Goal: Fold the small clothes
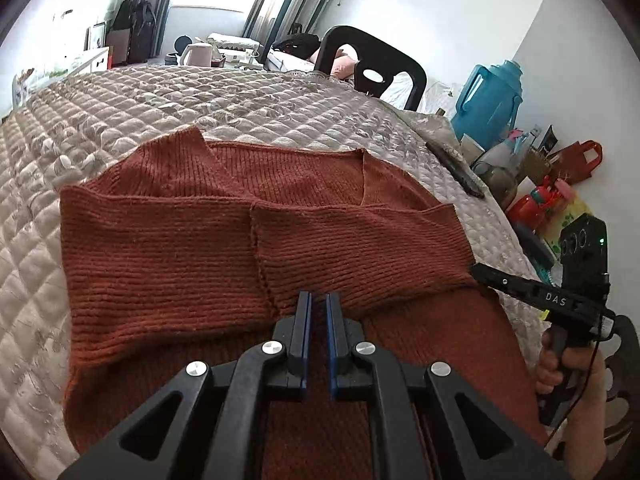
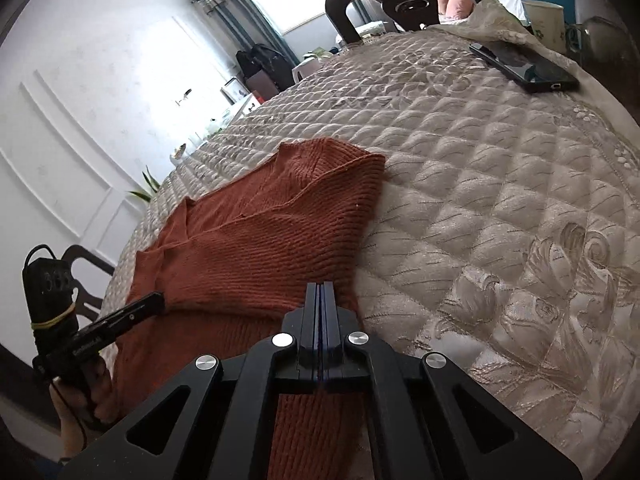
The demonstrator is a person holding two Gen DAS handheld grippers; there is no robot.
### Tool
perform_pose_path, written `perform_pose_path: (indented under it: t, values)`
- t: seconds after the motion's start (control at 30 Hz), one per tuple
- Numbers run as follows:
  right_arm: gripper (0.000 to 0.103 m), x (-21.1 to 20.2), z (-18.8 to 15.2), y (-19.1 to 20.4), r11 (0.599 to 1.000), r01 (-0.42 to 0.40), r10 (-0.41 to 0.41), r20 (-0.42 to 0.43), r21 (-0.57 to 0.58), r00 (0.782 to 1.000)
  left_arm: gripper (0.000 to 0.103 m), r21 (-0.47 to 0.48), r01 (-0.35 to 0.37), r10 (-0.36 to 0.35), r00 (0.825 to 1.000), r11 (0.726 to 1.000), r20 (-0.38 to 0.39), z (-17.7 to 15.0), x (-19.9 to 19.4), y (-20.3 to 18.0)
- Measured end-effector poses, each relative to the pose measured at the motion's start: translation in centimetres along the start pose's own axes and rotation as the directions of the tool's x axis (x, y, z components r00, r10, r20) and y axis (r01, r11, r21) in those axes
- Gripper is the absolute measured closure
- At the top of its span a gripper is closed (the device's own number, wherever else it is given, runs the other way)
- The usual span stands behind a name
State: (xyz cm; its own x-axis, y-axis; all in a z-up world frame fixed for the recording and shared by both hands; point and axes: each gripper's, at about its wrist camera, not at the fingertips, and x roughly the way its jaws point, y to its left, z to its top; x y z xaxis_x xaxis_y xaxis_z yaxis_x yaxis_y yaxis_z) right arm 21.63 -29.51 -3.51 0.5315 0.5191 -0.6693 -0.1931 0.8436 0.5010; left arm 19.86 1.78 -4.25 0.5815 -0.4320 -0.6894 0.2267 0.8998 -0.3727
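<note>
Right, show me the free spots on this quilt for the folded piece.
Bare quilted cover lies between the rust-red knitted sweater and the black phone, and beyond the sweater's collar. The table edge by the blue jug and red toys is crowded.

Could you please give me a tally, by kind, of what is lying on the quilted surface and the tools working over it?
Rust-red knitted garment: 1
Black phone, lying flat near the far edge: 1
Handheld tools, left tool and right tool, both over the garment's near part: 2
Total: 4
</note>
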Motion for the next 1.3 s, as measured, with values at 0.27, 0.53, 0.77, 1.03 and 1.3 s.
perform_pose_path:
  t: [0.27, 0.53, 0.77, 1.03, 1.3]
  values:
    - [0.103, -0.9, 0.0, 1.2, 0.997, 0.062, -0.062, 0.004, -0.055, 0.998, 0.073, -0.007, -0.055, 0.055, 0.998, 0.998, 0.013, -1.2, -2.6, 0.4]
    - [0.101, -4.0, -1.6, 2.0, 0.988, 0.122, -0.117, 0.054, -0.098, 0.992, 0.065, -0.018, -0.151, 0.152, 0.980, 0.988, 0.127, -1.6, -7.1, 2.5]
    - [0.101, -2.9, -0.1, 2.8, 0.989, 0.092, -0.083, 0.077, -0.113, 0.994, 0.065, -0.080, -0.178, 0.186, 0.977, 0.981, 0.108, -0.9, -6.0, 5.4]
    - [0.100, -0.9, -0.2, 0.7, 0.990, 0.124, -0.123, 0.021, -0.068, 0.992, 0.075, -0.077, -0.211, 0.216, 0.974, 0.974, 0.070, -1.9, -5.3, 6.2]
    - [0.089, -1.0, -0.2, 0.9, 0.983, 0.158, -0.157, 0.020, -0.089, 0.987, 0.075, -0.085, -0.241, 0.247, 0.966, 0.967, 0.075, -2.1, -5.7, 6.1]
